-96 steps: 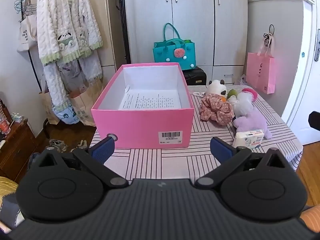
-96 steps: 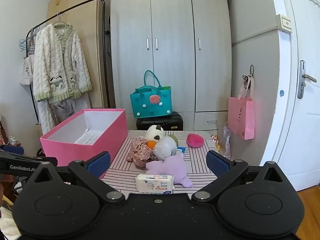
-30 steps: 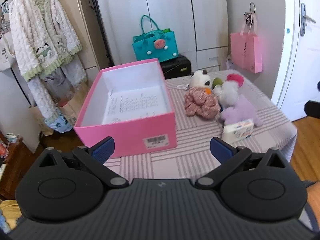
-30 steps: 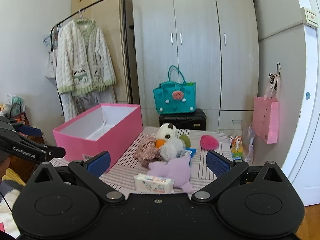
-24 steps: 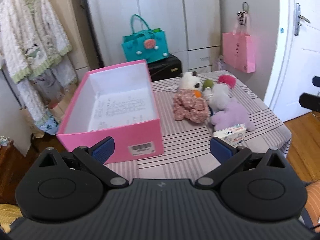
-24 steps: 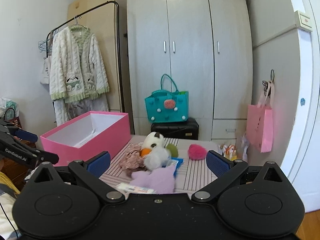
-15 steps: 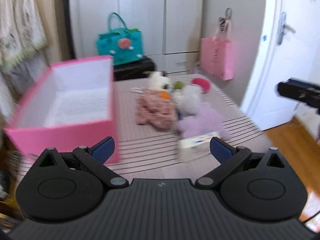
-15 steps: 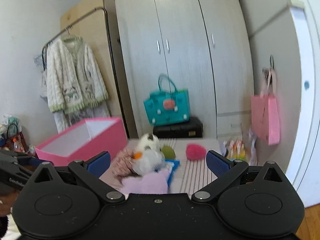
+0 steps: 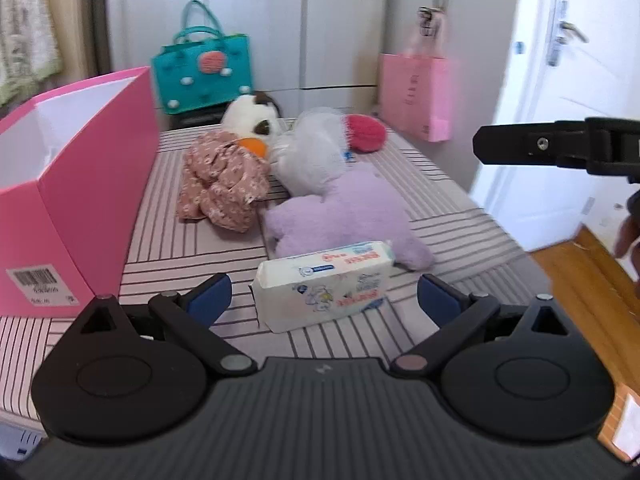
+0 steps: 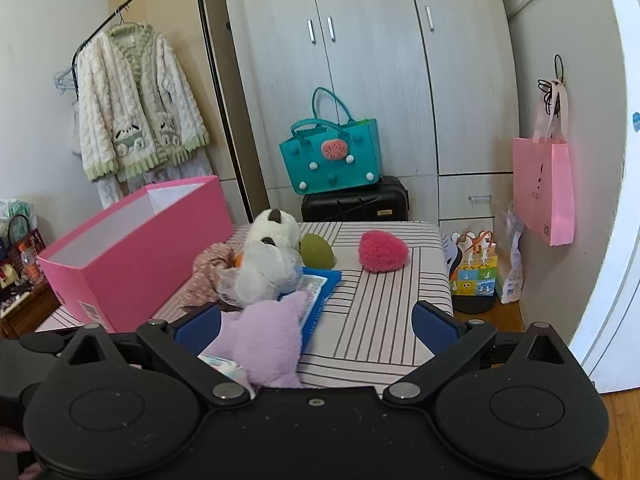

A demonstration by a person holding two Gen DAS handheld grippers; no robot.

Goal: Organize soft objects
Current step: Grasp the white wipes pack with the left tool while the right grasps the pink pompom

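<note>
A white tissue pack lies on the striped table between the open fingers of my left gripper, which is empty. Behind it lie a purple plush, a floral pink cloth, a white plush, a panda plush and a red fuzzy ball. The open pink box stands at the left. My right gripper is open and empty, low over the purple plush; the red ball and a green soft ball lie beyond it.
A blue flat packet lies under the plushes. A teal bag sits on a black suitcase behind the table. A pink bag hangs on the right wall. A coat rack stands at the left. The table edge drops at the right.
Both grippers have moved forward and down toward the toy pile. The left one has swung right from the pink box and now has the tissue pack between its fingers.
</note>
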